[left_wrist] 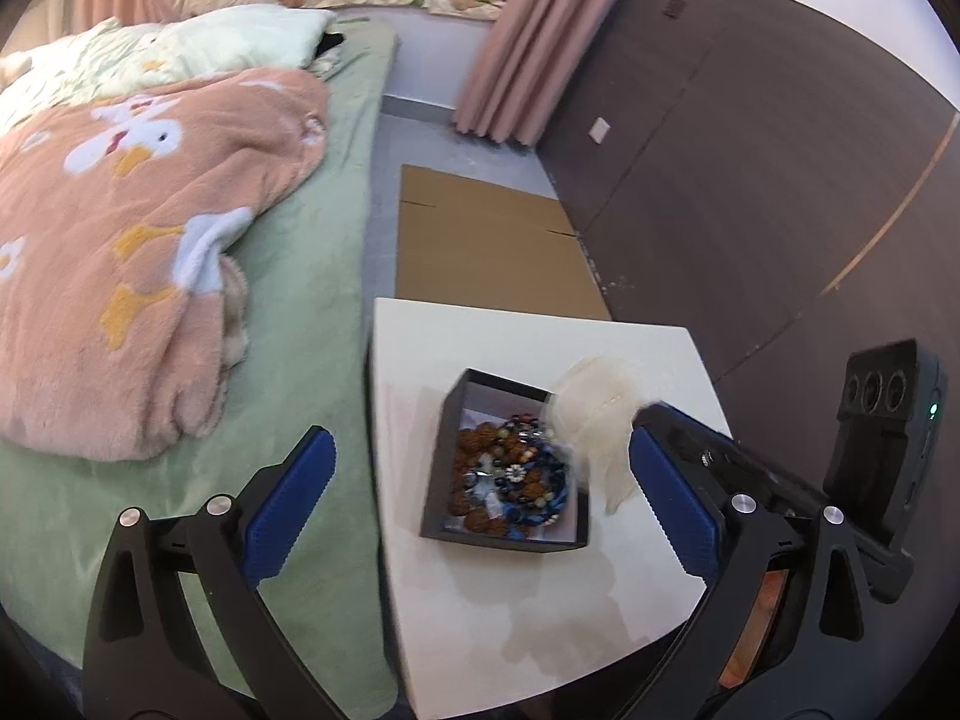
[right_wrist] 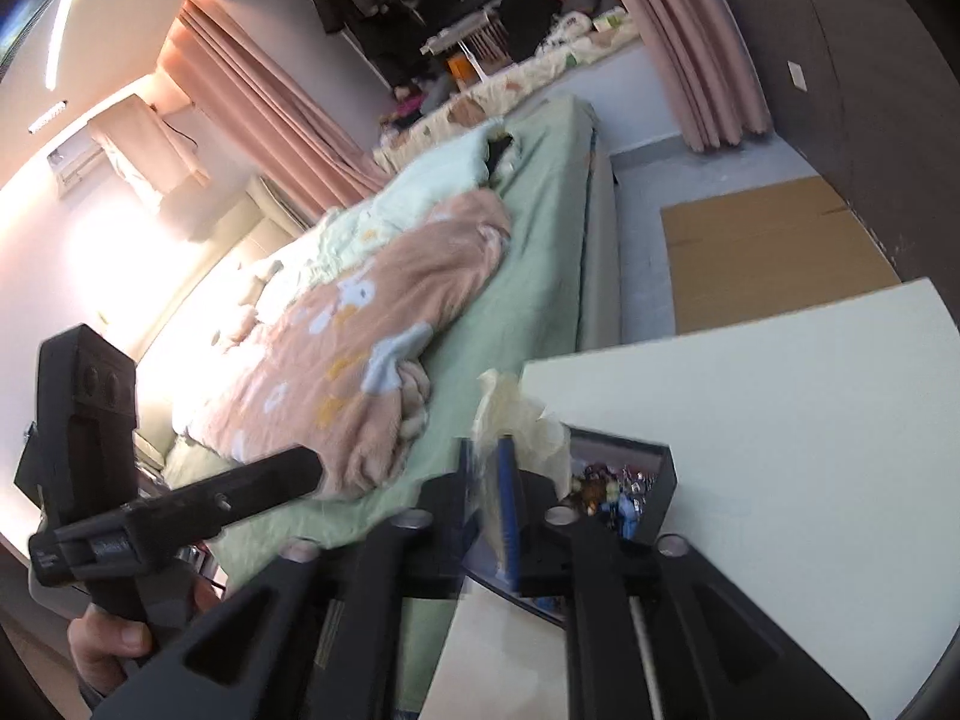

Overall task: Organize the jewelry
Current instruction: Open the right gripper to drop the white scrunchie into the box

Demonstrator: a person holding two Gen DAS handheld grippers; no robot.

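Note:
A black open box stands on the white table and holds a heap of beaded bracelets in brown and blue. My left gripper is open wide above the box, one blue pad on each side and nothing between them. A cream fabric pouch, blurred, hangs over the box's right edge at the tip of the right gripper's finger. In the right wrist view my right gripper has its pads a little apart, with the pouch loose between them. The box lies just beyond.
A bed with a green sheet and a pink fleece blanket runs along the table's left side. Flat cardboard lies on the floor beyond the table, beside a dark wall panel. A hand holds the left gripper's handle.

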